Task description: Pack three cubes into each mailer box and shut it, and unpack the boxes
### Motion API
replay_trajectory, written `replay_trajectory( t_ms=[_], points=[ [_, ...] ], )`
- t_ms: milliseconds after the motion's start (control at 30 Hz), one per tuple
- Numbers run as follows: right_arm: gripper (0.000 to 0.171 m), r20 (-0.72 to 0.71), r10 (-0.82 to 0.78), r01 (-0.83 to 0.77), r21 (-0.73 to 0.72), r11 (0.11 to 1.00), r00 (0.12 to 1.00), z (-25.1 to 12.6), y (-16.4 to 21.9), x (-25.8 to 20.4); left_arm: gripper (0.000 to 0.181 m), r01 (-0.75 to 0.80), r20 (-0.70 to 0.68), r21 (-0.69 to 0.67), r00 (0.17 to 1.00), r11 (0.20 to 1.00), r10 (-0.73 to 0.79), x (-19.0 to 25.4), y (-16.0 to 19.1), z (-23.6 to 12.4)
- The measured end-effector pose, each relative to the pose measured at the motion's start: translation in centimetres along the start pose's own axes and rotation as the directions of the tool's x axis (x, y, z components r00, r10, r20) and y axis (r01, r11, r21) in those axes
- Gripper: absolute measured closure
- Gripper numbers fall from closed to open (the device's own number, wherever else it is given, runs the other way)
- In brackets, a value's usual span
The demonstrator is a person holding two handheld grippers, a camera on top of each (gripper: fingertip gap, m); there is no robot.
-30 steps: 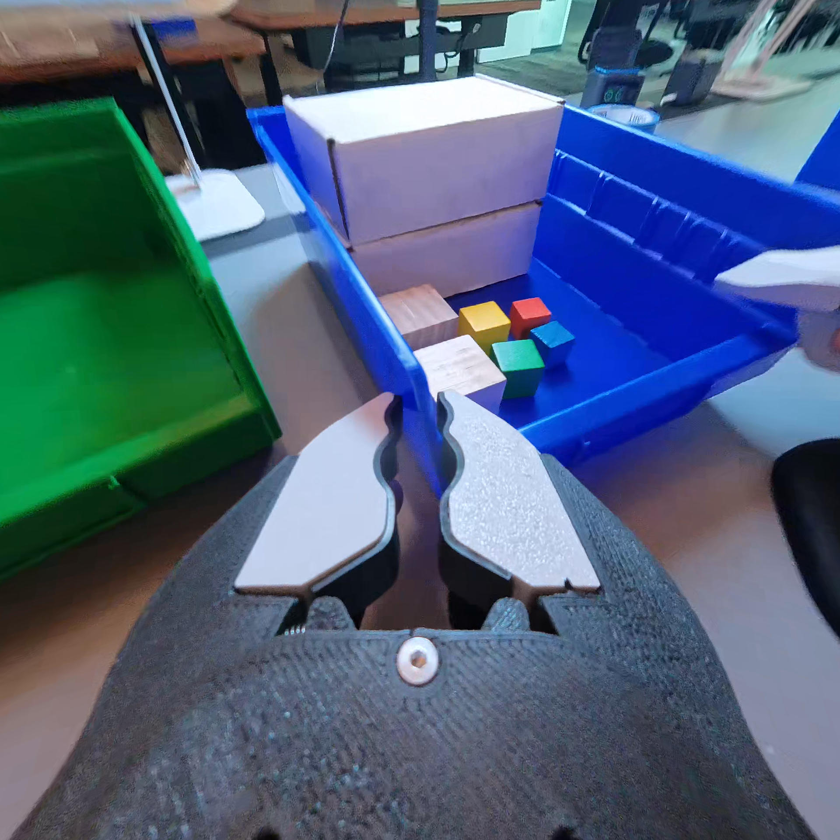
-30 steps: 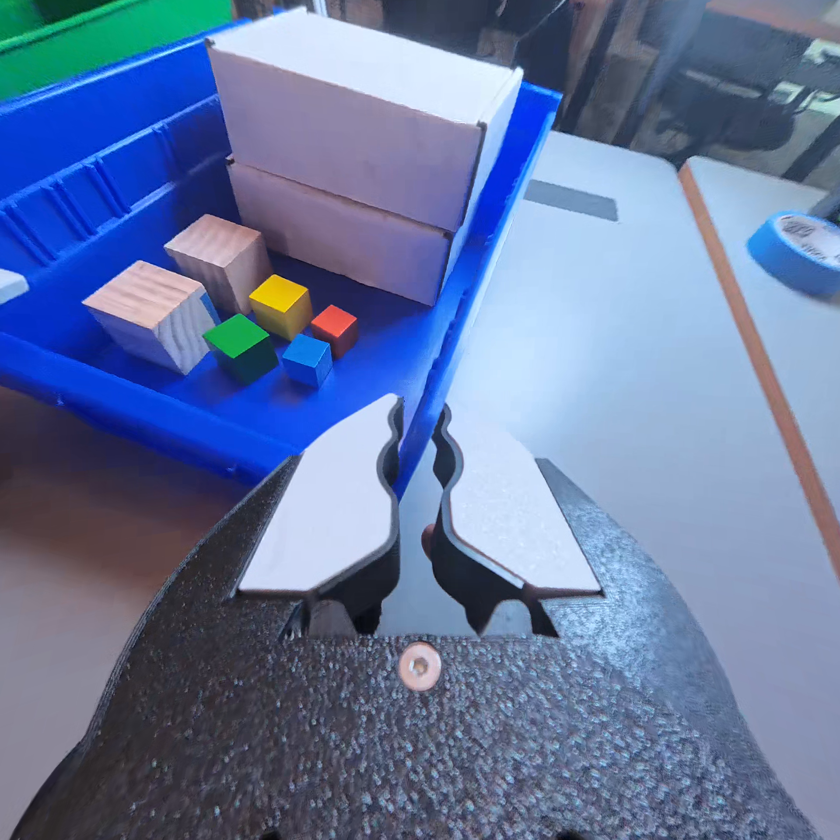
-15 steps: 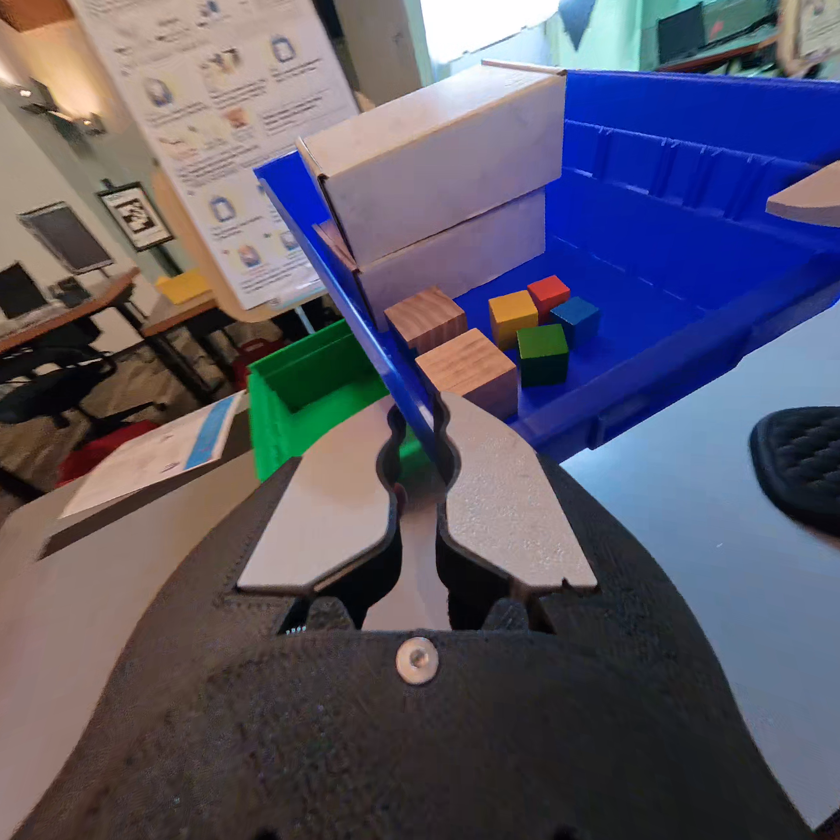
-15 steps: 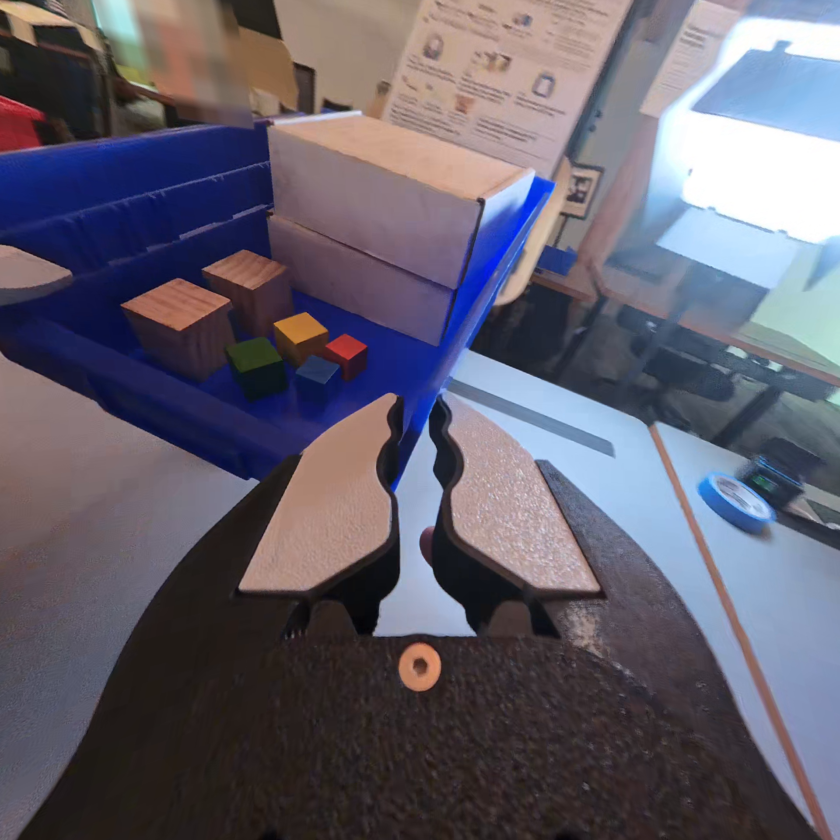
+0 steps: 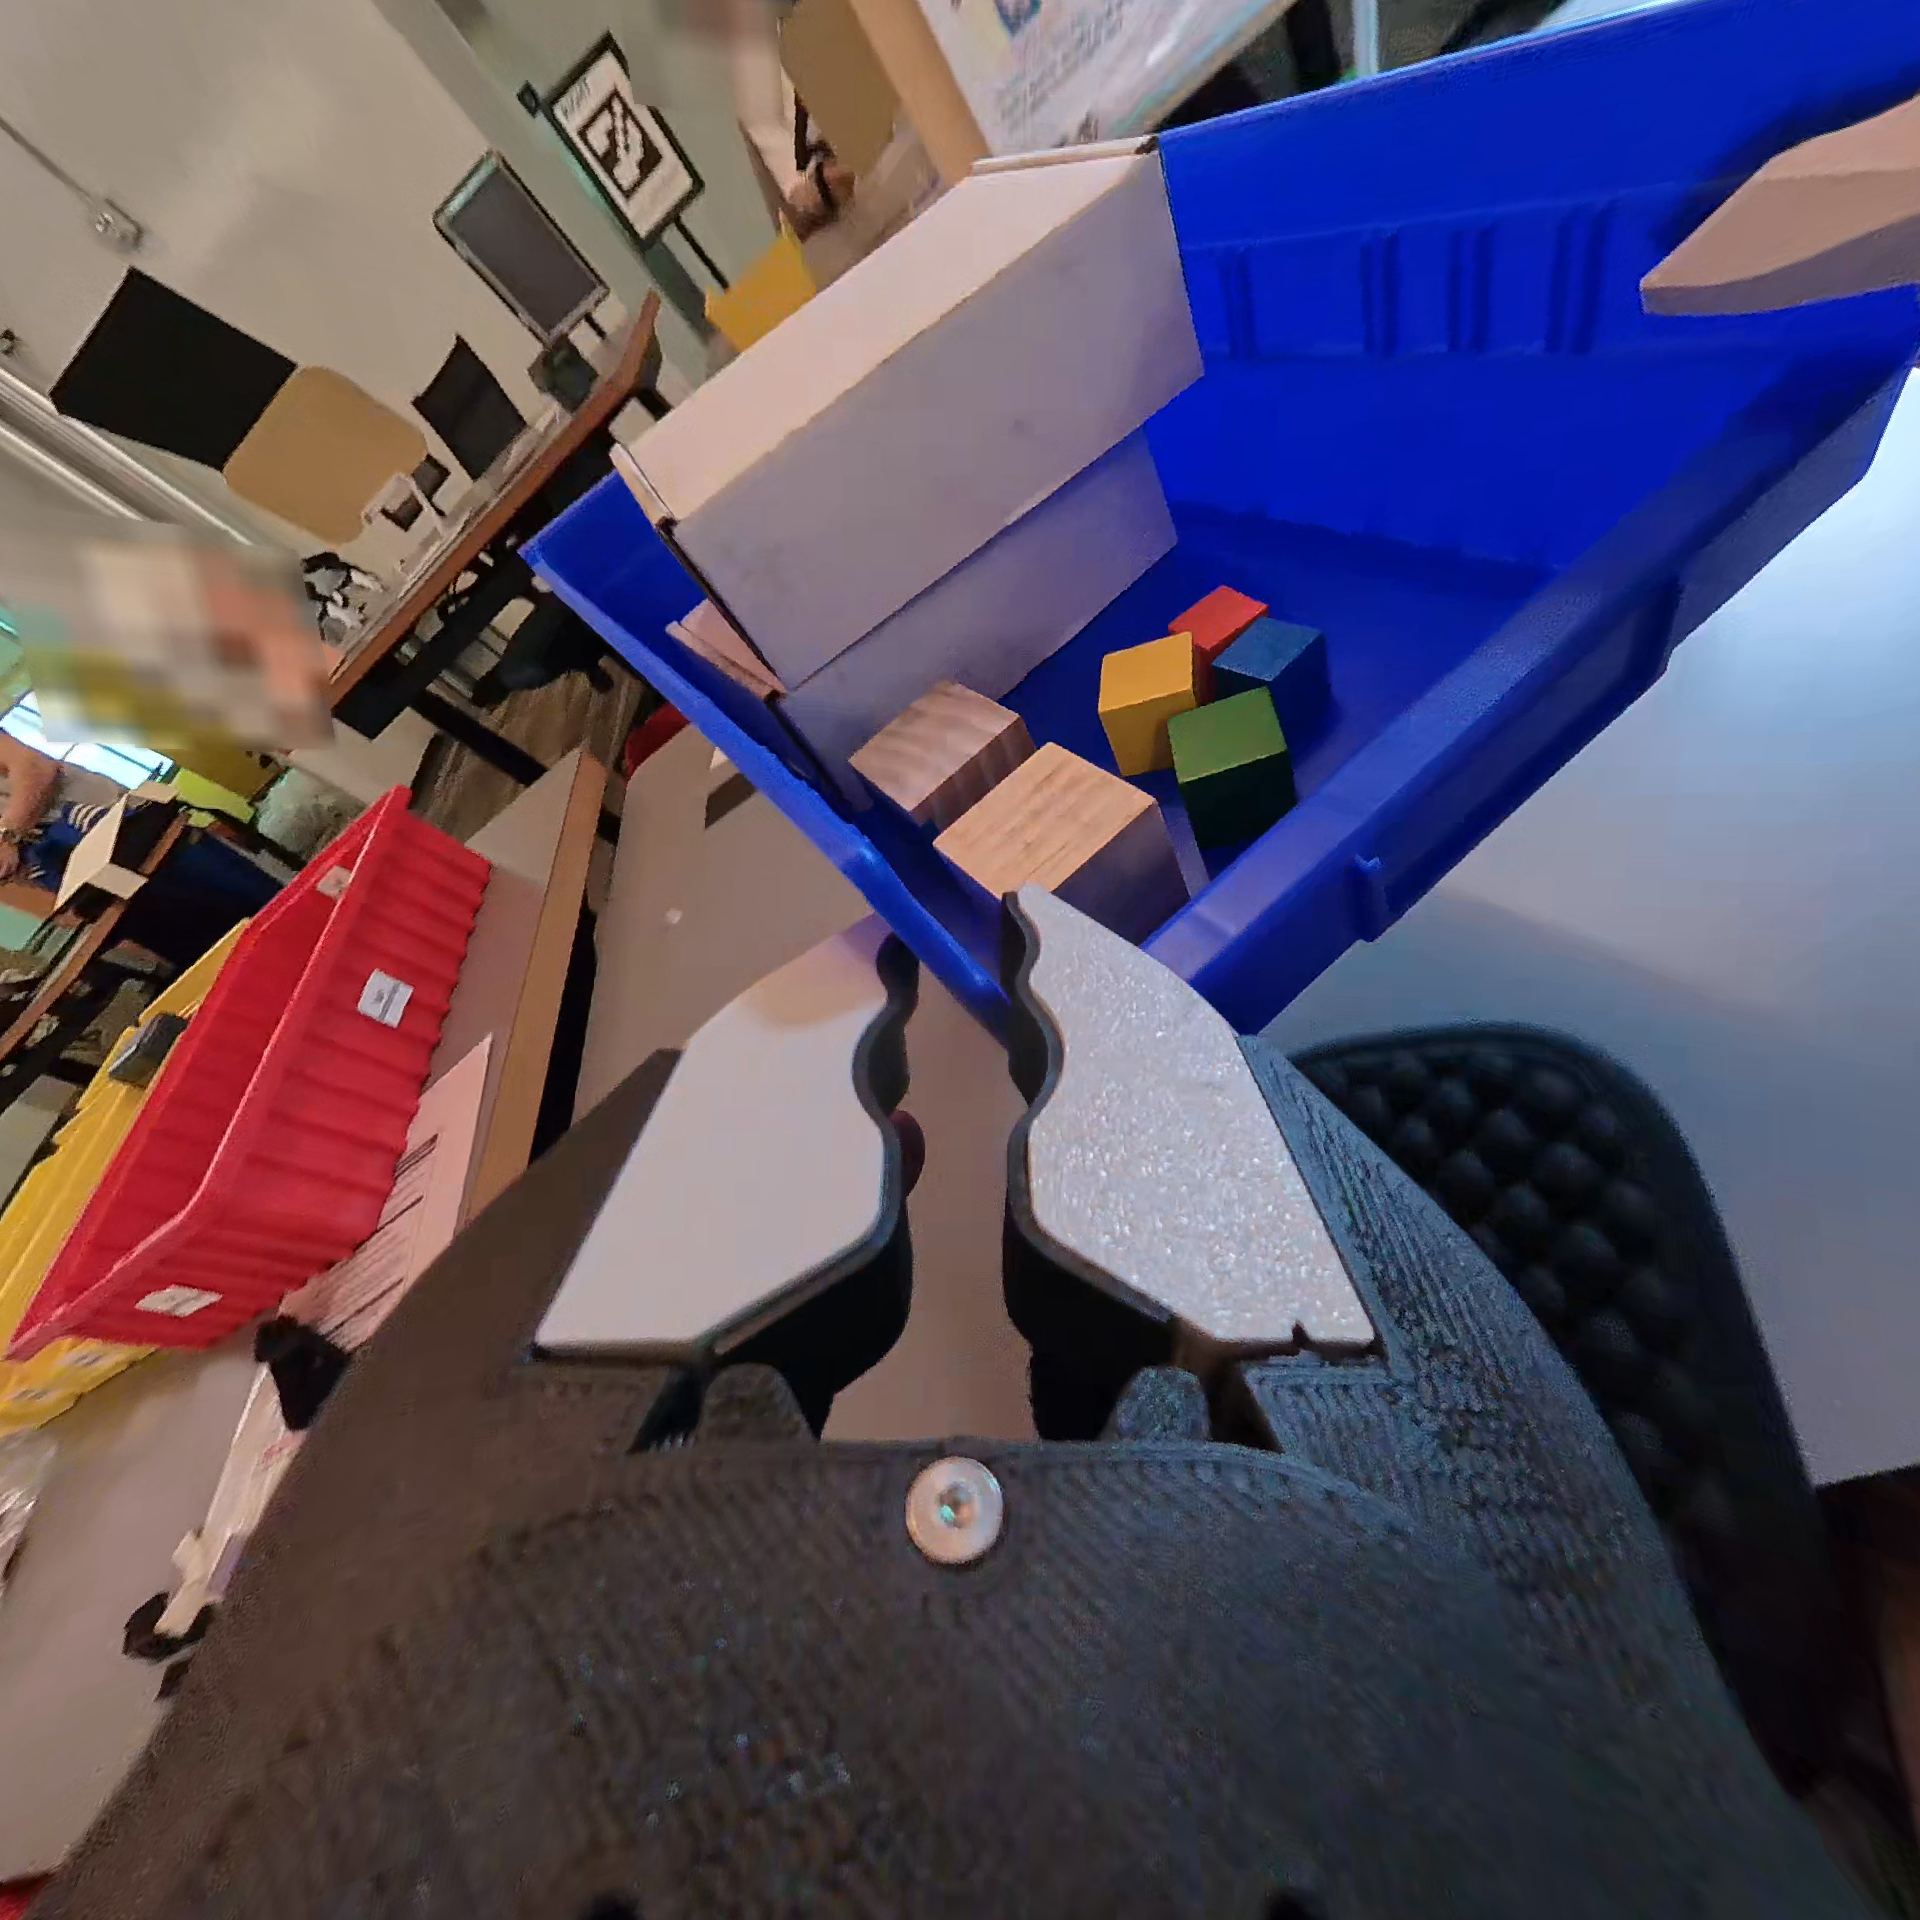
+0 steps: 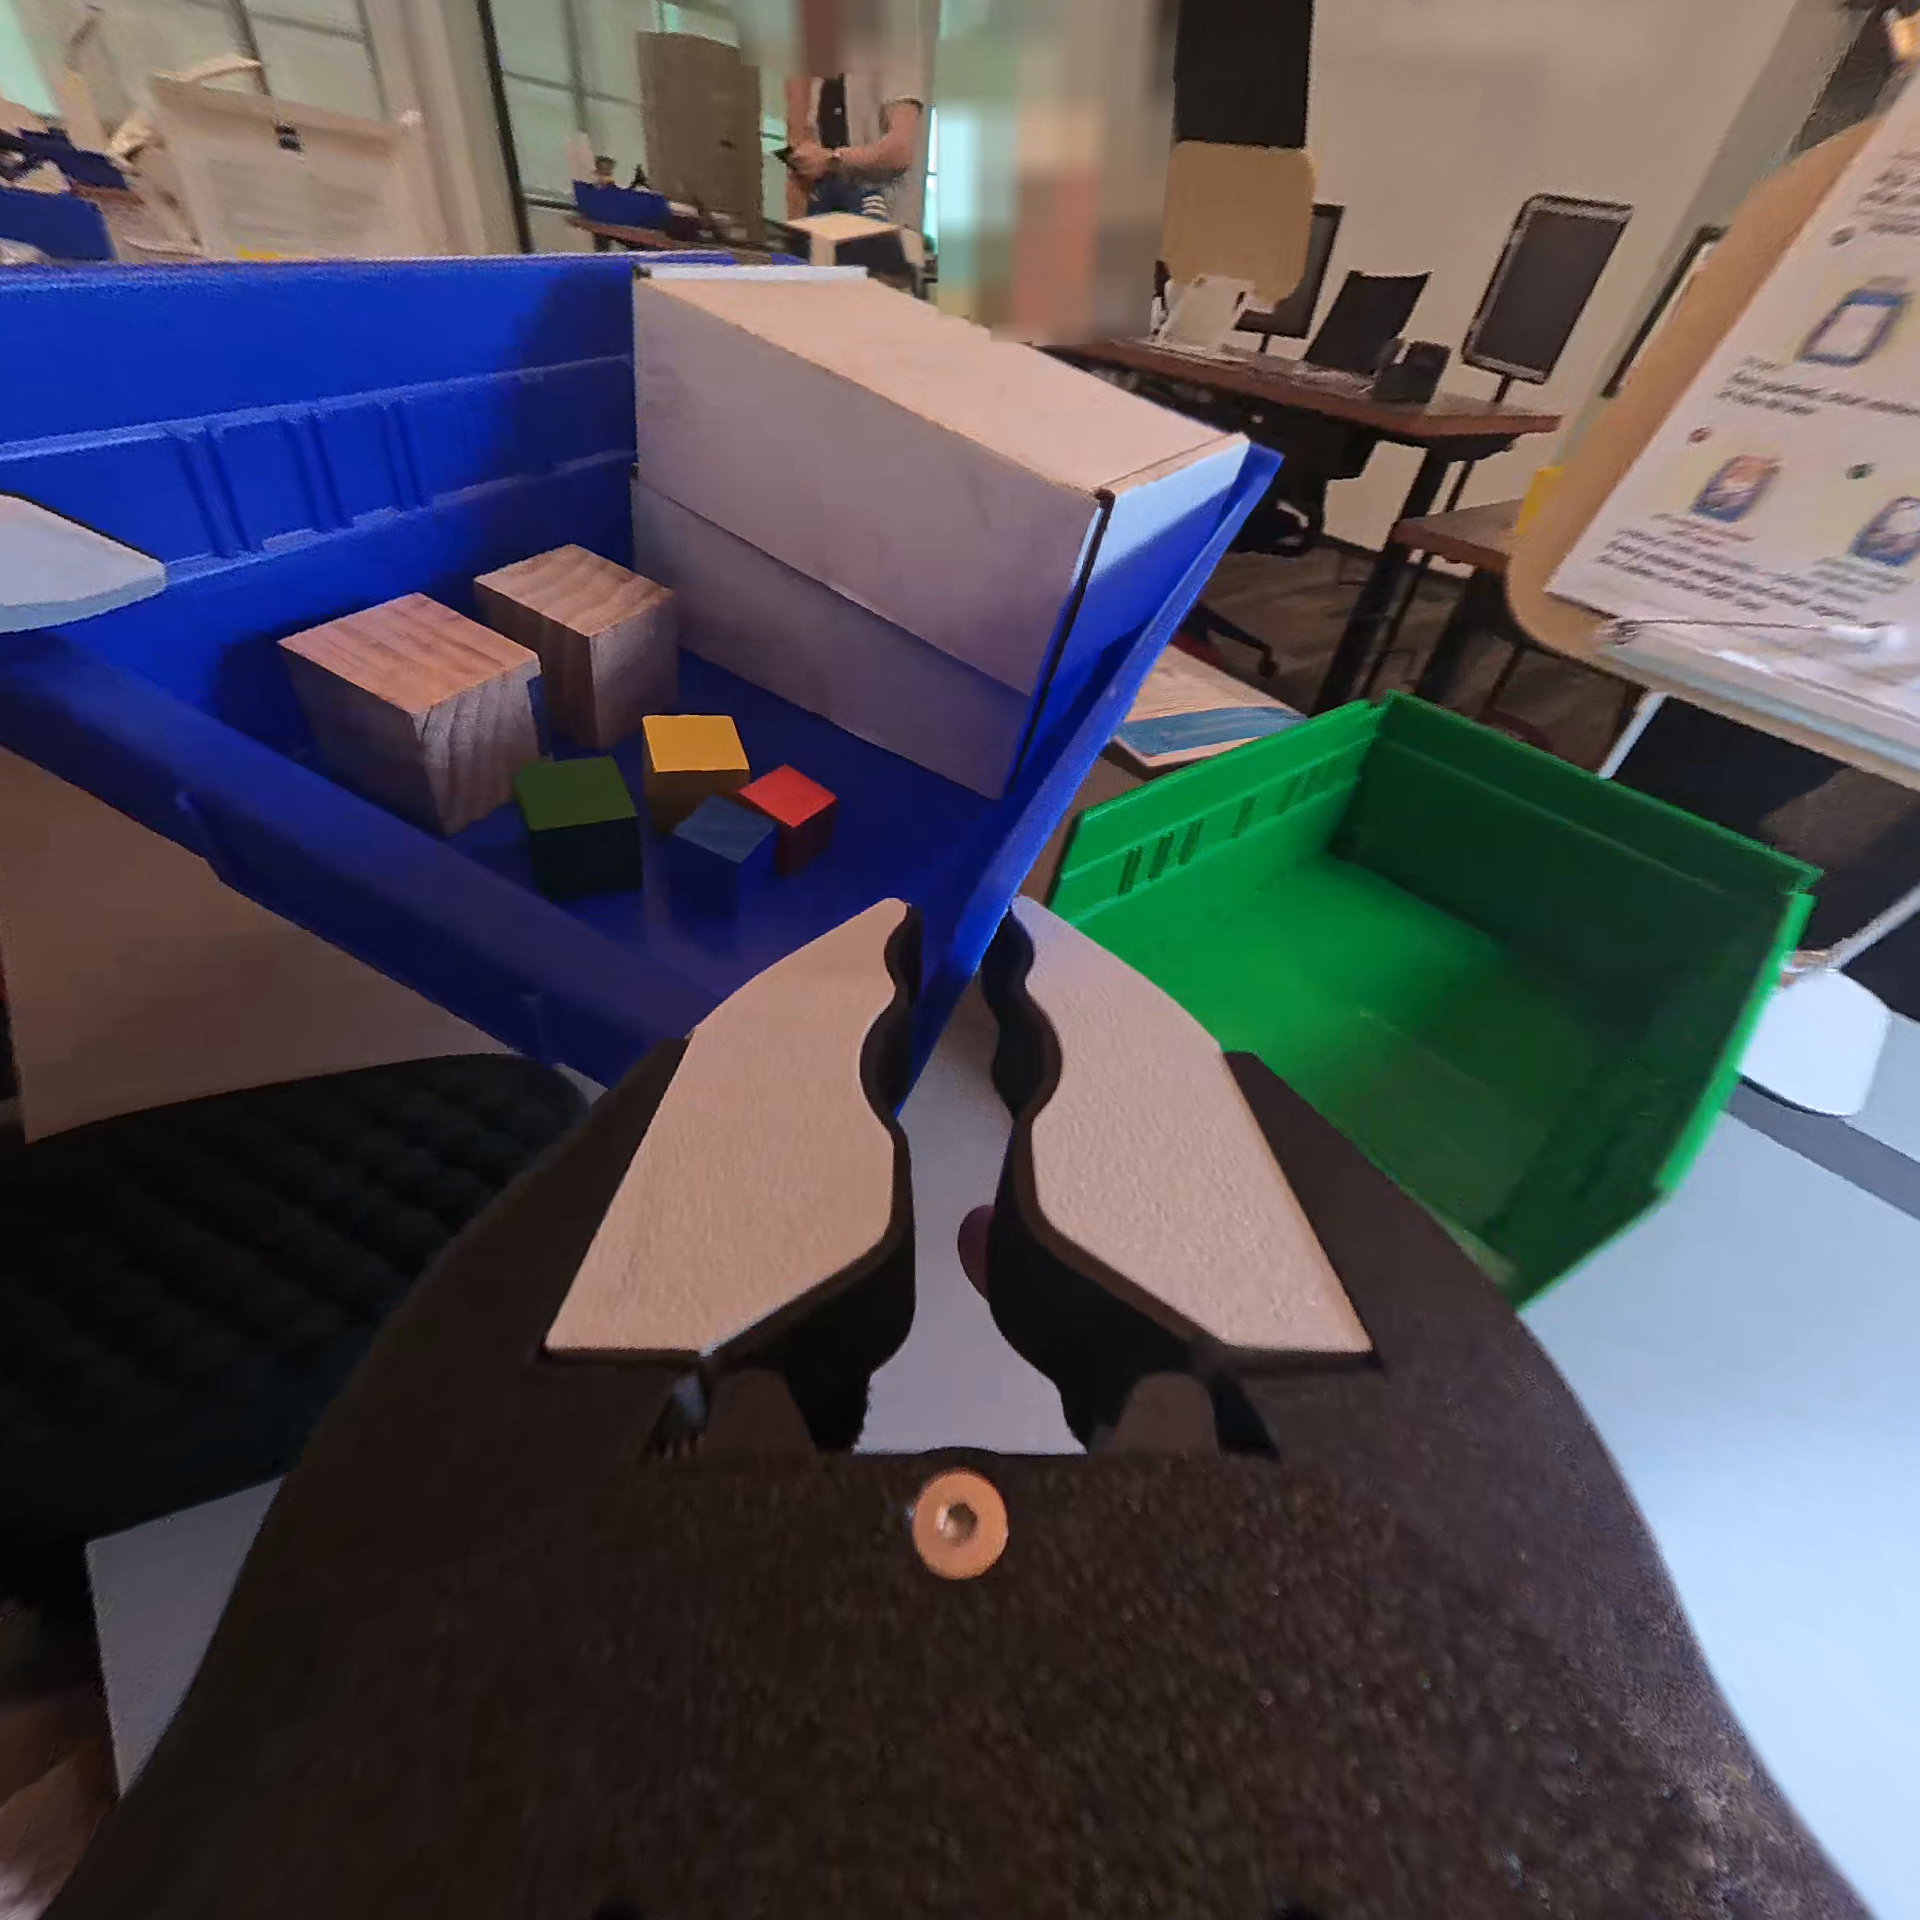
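Both wrist views, jaws clamping blue bin (image 5: 1455, 852) walls

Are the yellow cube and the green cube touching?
Touching: in the left wrist view the yellow cube and green cube meet with no blue floor between.

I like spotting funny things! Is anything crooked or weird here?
Yes: the blue bin is lifted, pinched at two corners by the left gripper and right gripper. Its top white box sits askew.

L claw (image 5: 961, 940) clamped on blue bin (image 5: 1538, 665) wall; boxes & cubes inside.
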State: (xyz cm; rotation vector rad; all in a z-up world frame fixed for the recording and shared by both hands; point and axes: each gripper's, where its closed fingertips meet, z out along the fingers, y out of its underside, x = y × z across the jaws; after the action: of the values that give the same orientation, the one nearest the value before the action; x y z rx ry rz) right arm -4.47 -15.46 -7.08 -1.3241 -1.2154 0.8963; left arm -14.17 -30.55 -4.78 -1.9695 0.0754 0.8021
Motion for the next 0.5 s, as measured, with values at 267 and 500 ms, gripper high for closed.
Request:
replay_trajectory(
  t_ms=[267, 500],
  points=[
    [0.159, 0.086, -0.036, 0.049, -0.149, 0.988, 0.996, 5.4, 7.5, -3.1, 0.168, 0.059, -0.050, -0.195, 0.996, 0.979, -0.070, 0.2, 8.1, 4.0],
    [0.140, 0.163, -0.163, 0.204, -0.280, 0.938, 0.973, 9.3, 9.3, -2.3, 0.161, 0.195, -0.023, -0.212, 0.979, 0.958, -0.205, -0.3, 12.5, 10.1]
  ],
)
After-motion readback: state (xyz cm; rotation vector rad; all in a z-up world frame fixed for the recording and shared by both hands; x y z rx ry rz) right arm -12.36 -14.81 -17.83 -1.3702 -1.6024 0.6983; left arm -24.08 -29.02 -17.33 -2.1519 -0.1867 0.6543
